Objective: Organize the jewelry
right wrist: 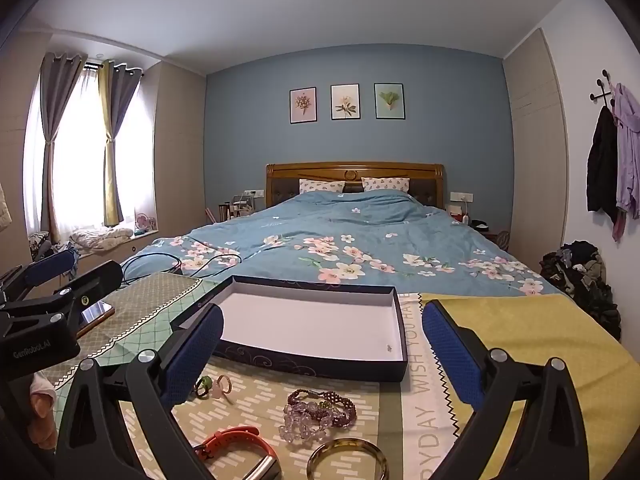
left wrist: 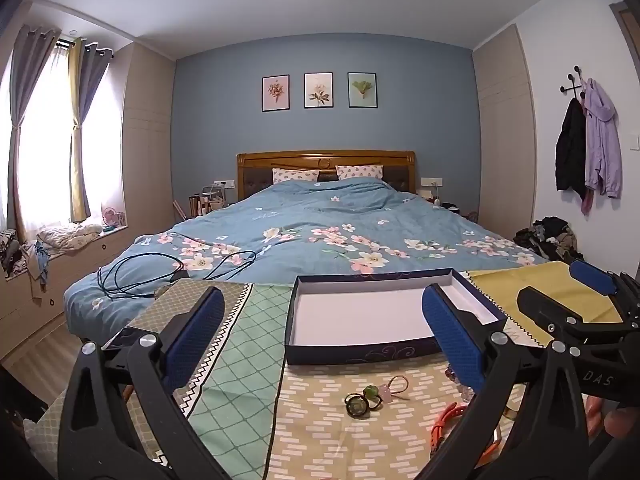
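Note:
An empty dark-blue box with a white inside point(left wrist: 360, 314) point(right wrist: 316, 330) lies on the patterned cloth. Before it lie a dark ring with green and pink beads on a cord point(left wrist: 366, 398) point(right wrist: 212, 386), an orange watch band point(right wrist: 236, 446) point(left wrist: 446, 420), a dark-red braided bracelet with clear beads point(right wrist: 320, 410) and a brownish bangle point(right wrist: 346, 460). My left gripper point(left wrist: 324, 332) hangs open above the cloth, nothing between its blue pads. My right gripper point(right wrist: 322, 344) is open too, over the bracelets. Each gripper shows at the edge of the other's view.
The cloth-covered surface point(right wrist: 540, 344) stands at the foot of a bed with a blue floral quilt point(left wrist: 320, 232). A phone point(right wrist: 96, 314) lies at the cloth's left. Dark cables point(left wrist: 152, 272) trail on the quilt. A clothes pile point(right wrist: 580, 276) sits on the right.

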The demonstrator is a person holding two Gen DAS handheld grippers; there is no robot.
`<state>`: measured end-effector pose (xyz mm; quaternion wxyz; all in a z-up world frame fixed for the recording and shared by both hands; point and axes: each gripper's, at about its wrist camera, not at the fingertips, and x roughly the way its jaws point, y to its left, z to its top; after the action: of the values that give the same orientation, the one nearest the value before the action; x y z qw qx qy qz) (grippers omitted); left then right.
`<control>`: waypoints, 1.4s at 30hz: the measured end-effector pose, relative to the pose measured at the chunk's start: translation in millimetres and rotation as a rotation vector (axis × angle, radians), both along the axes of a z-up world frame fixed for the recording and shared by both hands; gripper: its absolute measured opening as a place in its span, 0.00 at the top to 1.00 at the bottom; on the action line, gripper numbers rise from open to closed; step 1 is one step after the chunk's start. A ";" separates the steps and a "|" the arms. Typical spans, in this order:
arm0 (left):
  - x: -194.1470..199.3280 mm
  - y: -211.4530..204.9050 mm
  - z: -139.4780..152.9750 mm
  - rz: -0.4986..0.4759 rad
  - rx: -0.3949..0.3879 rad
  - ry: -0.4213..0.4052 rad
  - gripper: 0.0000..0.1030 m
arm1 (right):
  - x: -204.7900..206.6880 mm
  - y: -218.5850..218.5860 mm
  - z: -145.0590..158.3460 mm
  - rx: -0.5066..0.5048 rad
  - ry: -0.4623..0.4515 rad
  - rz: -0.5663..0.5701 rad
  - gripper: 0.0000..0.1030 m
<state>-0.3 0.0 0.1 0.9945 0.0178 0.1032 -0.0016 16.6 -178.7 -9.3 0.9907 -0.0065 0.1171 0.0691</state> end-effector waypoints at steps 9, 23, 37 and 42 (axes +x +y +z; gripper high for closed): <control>0.8 -4.4 1.2 0.000 -0.003 -0.010 0.05 | -3.6 -1.4 6.5 -0.004 -0.020 -0.003 0.07; -11.5 -1.5 8.6 -0.018 -0.018 -0.027 0.05 | -10.2 -2.5 7.7 0.000 -0.052 -0.001 0.07; -15.0 -1.4 12.6 -0.023 -0.024 -0.033 0.05 | -10.3 0.9 8.8 -0.007 -0.054 0.006 0.07; -11.5 0.9 10.7 -0.021 -0.026 -0.034 0.05 | -11.5 1.6 9.1 -0.005 -0.055 0.007 0.07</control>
<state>-11.7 0.9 10.8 0.9962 0.0060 0.0860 -0.0132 5.1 -177.1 -0.2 0.9933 -0.0111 0.0900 0.0720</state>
